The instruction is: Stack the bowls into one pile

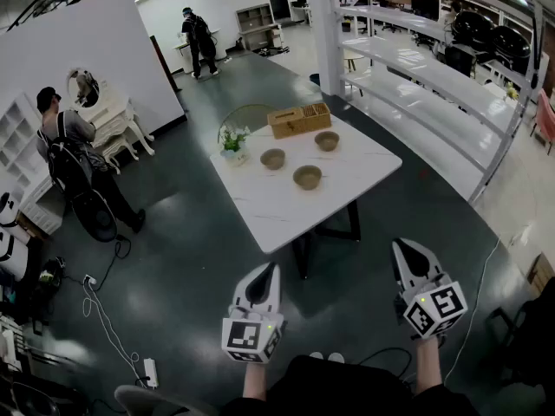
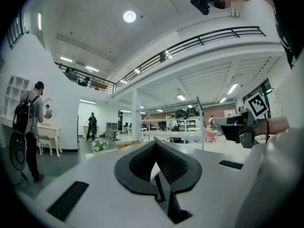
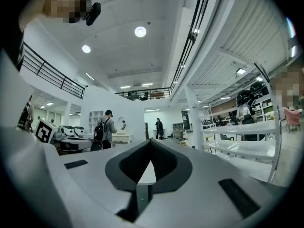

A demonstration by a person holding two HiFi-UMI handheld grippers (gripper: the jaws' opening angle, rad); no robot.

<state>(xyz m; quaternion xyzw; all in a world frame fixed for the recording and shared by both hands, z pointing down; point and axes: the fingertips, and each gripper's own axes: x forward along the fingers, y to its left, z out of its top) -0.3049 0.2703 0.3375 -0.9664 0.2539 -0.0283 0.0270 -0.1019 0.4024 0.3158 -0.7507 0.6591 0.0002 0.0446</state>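
Three bowls (image 1: 307,177) sat apart on the white desk (image 1: 277,211) — none stacked. The left gripper (image 1: 270,269) and right gripper (image 1: 401,248) hung level, well short of the desk — fingers pressed together, holding nothing.

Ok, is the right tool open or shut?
Shut: the right tool has its jaw tips meeting, with nothing between them.
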